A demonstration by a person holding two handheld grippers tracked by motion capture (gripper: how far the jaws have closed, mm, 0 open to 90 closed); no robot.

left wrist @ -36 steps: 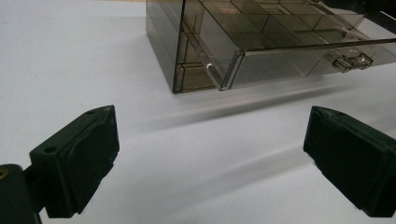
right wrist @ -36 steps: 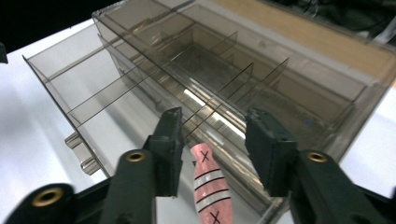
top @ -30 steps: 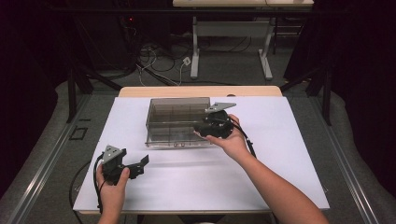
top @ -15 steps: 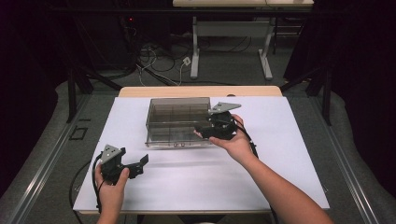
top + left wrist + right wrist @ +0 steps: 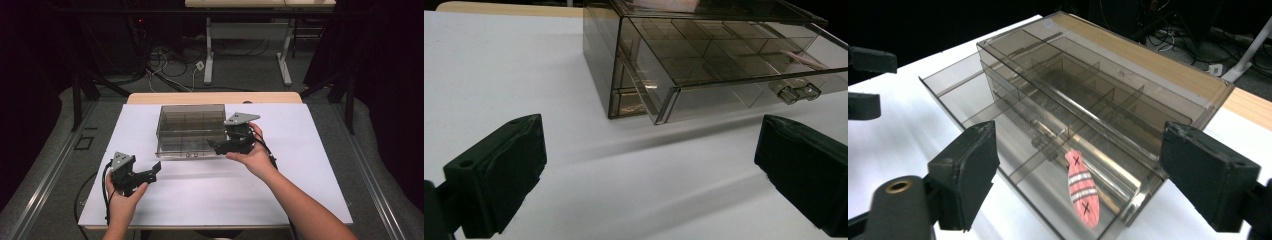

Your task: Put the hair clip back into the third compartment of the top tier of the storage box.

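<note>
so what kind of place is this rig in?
Likely a lab or recording workspace, not a home. A table with a white cover sits amid dark curtains, cables run loose over the floor behind it, and a desk frame stands farther back. A smoky clear drawer box is the only prop.

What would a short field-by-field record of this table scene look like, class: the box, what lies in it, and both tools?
Box: clear smoky drawer organiser on the white table, upper drawer pulled out
Contents: pink striped fish-shaped piece in an end compartment of the open drawer
Right tool: over the drawer's right end, jaws have just been opening, nothing between them
Left tool: open, apart from the box, holding nothing
</note>
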